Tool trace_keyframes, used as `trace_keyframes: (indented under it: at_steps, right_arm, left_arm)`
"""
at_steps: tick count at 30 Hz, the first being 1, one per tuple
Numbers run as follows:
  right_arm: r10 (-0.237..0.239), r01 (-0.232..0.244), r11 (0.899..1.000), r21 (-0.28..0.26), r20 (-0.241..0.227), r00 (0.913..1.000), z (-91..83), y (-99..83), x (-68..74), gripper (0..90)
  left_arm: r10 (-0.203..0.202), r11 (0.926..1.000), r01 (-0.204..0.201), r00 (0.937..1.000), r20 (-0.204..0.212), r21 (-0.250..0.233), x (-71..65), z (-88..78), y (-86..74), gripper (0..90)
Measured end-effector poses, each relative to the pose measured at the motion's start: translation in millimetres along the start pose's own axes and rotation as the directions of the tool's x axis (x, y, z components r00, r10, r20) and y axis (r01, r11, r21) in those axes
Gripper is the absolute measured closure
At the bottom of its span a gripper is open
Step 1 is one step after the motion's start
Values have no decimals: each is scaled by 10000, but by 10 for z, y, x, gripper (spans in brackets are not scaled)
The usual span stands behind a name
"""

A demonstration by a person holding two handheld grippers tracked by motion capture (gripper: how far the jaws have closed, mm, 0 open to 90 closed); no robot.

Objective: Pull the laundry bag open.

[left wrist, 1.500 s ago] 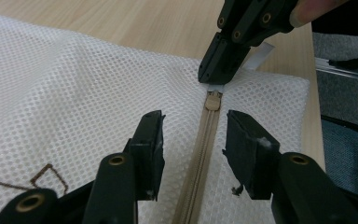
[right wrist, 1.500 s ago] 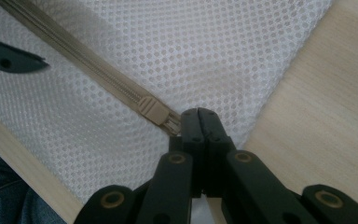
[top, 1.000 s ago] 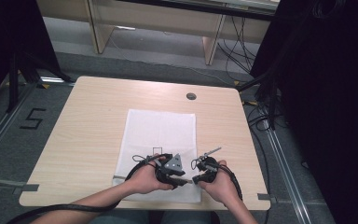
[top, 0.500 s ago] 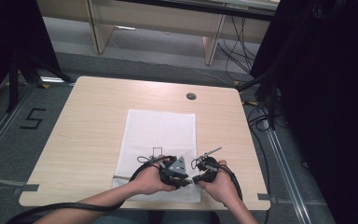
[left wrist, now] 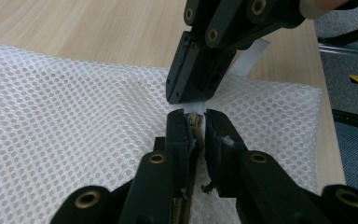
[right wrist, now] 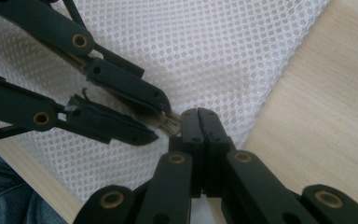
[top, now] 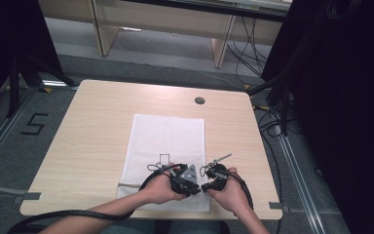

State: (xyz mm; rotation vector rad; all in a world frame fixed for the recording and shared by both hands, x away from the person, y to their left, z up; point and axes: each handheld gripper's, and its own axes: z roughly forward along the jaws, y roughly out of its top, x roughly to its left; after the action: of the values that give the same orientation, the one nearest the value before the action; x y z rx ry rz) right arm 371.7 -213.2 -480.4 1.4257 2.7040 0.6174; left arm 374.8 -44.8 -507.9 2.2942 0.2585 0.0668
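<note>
A white mesh bag point(top: 168, 136) lies flat on the wooden table point(top: 92, 122). Both grippers meet tip to tip at its near right corner. My right gripper point(top: 205, 186) is shut on a white fabric tab point(left wrist: 249, 58) at the bag's edge; its jaws point(right wrist: 198, 114) stand pressed together. My left gripper point(left wrist: 196, 116) faces it, and its jaws have just been closing. A small metal zipper pull point(left wrist: 195, 122) sits between them in a narrow gap, touching one jaw. In the right gripper view the left gripper point(right wrist: 161, 121) comes in from the left with that pull point(right wrist: 168, 125) at its tips.
The table's front edge runs just under both hands. A round cable hole point(top: 199, 100) sits at the back. Black cables trail from both grippers. Dark equipment stands to the right of the table, and a desk frame stands behind it.
The left gripper's jaws have drawn closer together around the small pull. Both hands stay near the bag's front right corner, and the right gripper has not moved.
</note>
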Motion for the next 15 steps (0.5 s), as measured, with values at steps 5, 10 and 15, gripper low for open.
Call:
trace_keyframes:
  at_steps: [5, 10, 15]
  right_arm:
    - [13, -13, 10000, -52, 6, 10000, 0, -2, 0, 900]
    - [196, -196, 9998, 47, 93, 9998, -4, -3, 16, 900]
    - [342, -342, 9994, 0, 121, 9993, 0, -5, 18, 900]
  left_arm:
    - [177, 9994, -173, 9997, -144, 303, -25, -9, 34, 816]
    - [17, 9999, -15, 9999, -142, 137, -38, -17, 23, 817]
    - [49, 9999, -48, 9999, -130, 119, -43, -31, 35, 817]
